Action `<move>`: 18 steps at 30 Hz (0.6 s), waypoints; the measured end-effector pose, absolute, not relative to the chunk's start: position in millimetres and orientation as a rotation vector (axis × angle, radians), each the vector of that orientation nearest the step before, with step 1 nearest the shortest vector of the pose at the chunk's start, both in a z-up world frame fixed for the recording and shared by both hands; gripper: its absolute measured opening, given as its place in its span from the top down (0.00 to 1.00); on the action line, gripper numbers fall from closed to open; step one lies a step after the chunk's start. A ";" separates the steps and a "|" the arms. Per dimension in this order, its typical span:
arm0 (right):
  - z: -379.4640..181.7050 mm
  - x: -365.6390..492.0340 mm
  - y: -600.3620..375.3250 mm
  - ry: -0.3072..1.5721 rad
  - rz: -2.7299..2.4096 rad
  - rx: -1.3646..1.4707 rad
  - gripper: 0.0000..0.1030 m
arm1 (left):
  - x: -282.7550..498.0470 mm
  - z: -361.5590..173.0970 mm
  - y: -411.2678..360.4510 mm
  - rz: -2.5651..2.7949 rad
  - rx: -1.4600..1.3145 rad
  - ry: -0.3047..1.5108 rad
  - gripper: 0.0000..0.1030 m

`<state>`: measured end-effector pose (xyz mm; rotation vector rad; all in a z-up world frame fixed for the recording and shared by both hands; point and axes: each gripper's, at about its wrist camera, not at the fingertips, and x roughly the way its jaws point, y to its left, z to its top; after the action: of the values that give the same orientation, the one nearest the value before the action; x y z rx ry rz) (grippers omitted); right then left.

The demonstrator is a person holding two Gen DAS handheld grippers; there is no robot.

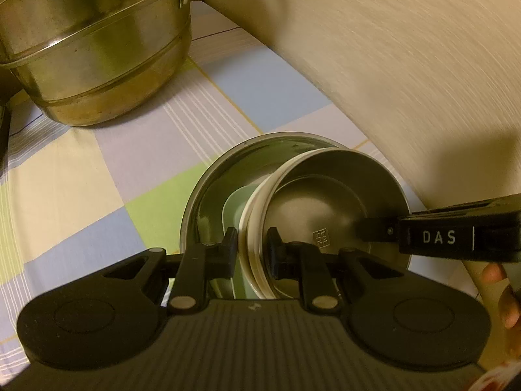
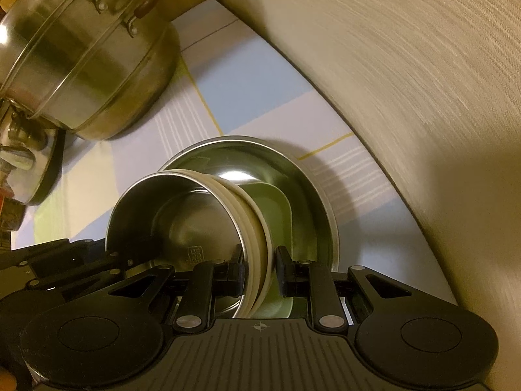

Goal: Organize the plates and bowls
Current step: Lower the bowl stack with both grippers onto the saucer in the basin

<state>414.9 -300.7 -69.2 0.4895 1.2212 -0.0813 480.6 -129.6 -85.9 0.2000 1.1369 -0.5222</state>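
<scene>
Checked tablecloth (image 1: 97, 176) in pastel squares covers the surface, with a beige wall (image 1: 390, 65) running along its far edge. We take the large steel bowl (image 2: 312, 176) as landmark.

Progress, as we judge it: nesting is mostly done. Inside the large steel bowl lies a pale green dish (image 2: 276, 208), and on top of that a steel bowl with a cream rim (image 2: 182, 215), tilted, not yet seated flat. Left gripper (image 1: 252, 251) pinches that cream rim on one side, one jaw inside the bowl, one outside. Right gripper (image 2: 260, 270) pinches the rim on the opposite side the same way. Both sets of jaws are nearly together, pressed on the rim. Left to do: level it, let it settle, release. We can't see other loose plates or bowls.

Around it: a big tiered steel pot (image 1: 94, 52) stands well apart from the large steel bowl, toward the far left. A second shiny metal item (image 2: 22, 163) shows beside that pot in the right wrist view; we can't identify it. The wall is close behind the large steel bowl, so room on that side looks tight. A hand (image 1: 504, 296) is partly visible at the left wrist view's edge.
</scene>
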 end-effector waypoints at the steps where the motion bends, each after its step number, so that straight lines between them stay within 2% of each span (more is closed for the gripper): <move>1: -69.3 414.8 -300.8 1.221 -0.080 0.489 0.81 | 480.9 -85.6 -129.0 -0.523 0.199 1.138 0.84; 18: -51.7 391.9 -293.8 1.111 -0.050 0.417 0.79 | 476.9 -81.3 -120.4 -0.541 0.172 1.122 0.83</move>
<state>391.9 -293.8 -51.7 0.4167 1.1106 -0.0502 476.9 -120.4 -81.3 0.1717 1.1220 -0.5409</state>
